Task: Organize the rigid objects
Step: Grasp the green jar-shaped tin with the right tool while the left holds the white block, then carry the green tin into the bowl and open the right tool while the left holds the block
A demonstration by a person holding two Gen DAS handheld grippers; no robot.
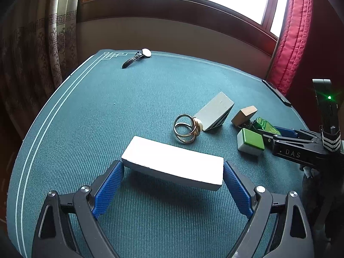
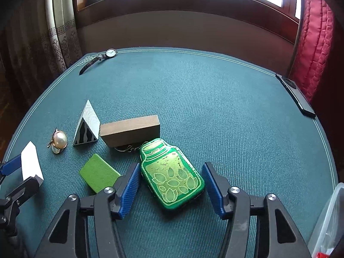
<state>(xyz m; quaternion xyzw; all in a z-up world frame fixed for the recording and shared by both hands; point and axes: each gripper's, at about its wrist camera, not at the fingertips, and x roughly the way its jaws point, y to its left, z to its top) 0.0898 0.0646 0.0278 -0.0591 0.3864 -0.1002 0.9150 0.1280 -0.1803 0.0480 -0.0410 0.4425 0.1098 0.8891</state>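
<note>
Our right gripper (image 2: 171, 185) straddles the flat green jar-shaped keychain tag printed with pale leaves (image 2: 172, 174), which lies on the teal woven table mat (image 2: 215, 99) directly between the two blue pads. The left pad touches or nearly touches its edge, while the right pad stands a little clear, so we judge the fingers not yet clamped. The tag's long axis runs away from us and slightly leftward, neck end farthest, where a small chain leads under the brown rectangular wooden block (image 2: 131, 130). Just left of our left finger sits the green-topped rectangular tile (image 2: 99, 173); to the right the mat is open. Our left gripper (image 1: 173, 175) grips the long white rectangular block (image 1: 172, 163) by its two ends, lifted off the mat. For the tag the right hand is plainly nearer.
</note>
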